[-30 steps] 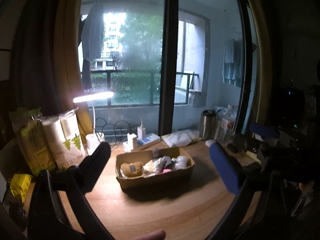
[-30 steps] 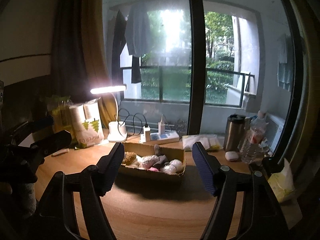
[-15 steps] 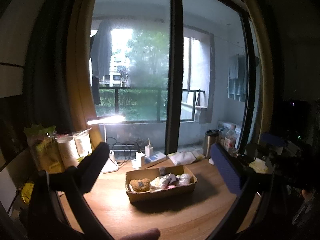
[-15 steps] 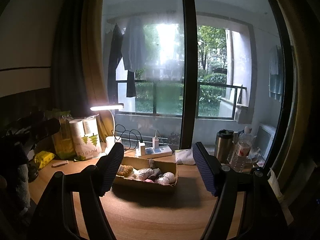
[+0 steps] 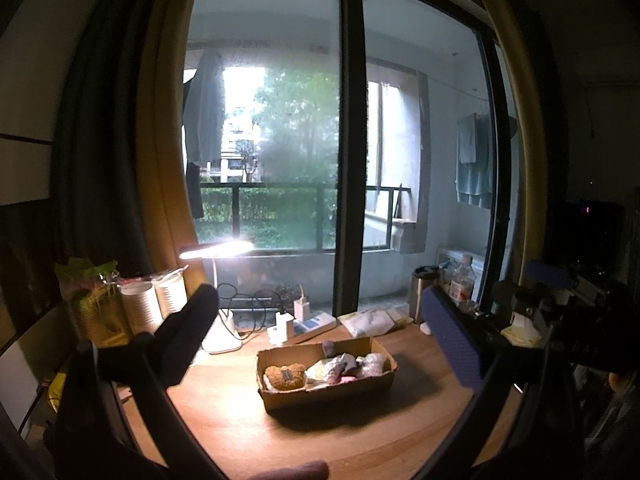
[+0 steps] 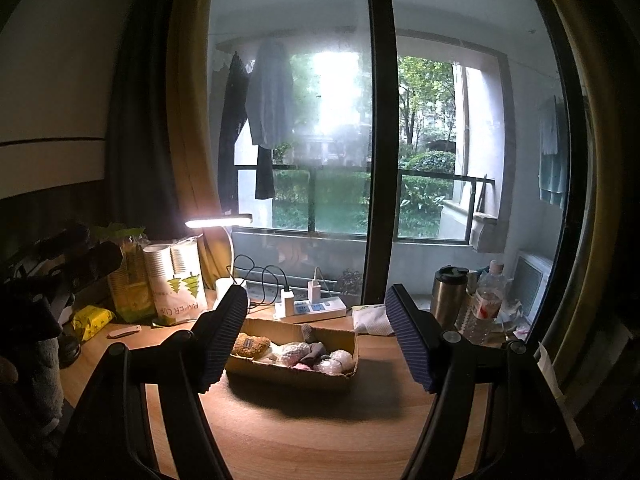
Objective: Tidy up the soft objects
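A shallow cardboard box (image 5: 328, 394) stands on the wooden desk (image 5: 320, 440) and holds several soft items: a brown plush (image 5: 285, 376), white and pink knitted pieces (image 5: 340, 368). It also shows in the right wrist view (image 6: 292, 376), with the brown plush (image 6: 251, 345) at its left end. My left gripper (image 5: 320, 336) is open and empty, held above and well short of the box. My right gripper (image 6: 316, 334) is open and empty, also short of the box, its fingers framing it.
A lit desk lamp (image 6: 218, 222), paper cup sleeves (image 6: 176, 280) and a green packet stand at the back left. A power strip (image 6: 312, 310) with cables lies behind the box. A steel flask (image 6: 450, 296) and a water bottle (image 6: 486, 300) stand at the right, before the window.
Both grippers have pulled back and risen away from the box, which now looks smaller and lower in both views. The jaws stayed open.
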Action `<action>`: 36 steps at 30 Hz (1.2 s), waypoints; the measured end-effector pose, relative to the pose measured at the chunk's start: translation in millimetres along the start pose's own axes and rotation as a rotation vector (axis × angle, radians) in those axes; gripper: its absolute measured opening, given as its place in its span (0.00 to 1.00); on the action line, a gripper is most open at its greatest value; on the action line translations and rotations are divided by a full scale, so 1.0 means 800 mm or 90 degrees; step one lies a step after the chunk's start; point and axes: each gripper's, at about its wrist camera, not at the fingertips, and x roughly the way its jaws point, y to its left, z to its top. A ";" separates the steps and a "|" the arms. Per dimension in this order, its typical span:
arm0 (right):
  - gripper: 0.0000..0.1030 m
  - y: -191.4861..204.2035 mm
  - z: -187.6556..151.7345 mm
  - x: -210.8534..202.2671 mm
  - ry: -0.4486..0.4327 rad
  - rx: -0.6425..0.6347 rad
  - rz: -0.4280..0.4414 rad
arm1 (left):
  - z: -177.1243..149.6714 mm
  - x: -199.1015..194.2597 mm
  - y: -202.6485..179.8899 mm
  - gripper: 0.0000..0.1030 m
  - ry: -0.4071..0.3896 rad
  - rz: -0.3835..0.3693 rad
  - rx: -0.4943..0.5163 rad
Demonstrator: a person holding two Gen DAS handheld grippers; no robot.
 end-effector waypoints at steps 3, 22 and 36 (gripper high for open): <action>0.72 0.001 -0.001 0.001 0.000 0.000 0.000 | 0.000 0.000 0.000 0.99 0.002 -0.001 -0.001; 0.73 0.001 -0.001 0.000 0.002 0.002 0.000 | 0.002 -0.001 -0.003 0.99 0.006 -0.006 -0.001; 0.73 0.002 -0.001 -0.001 0.004 0.002 0.000 | 0.001 -0.002 -0.006 0.99 0.006 -0.006 0.000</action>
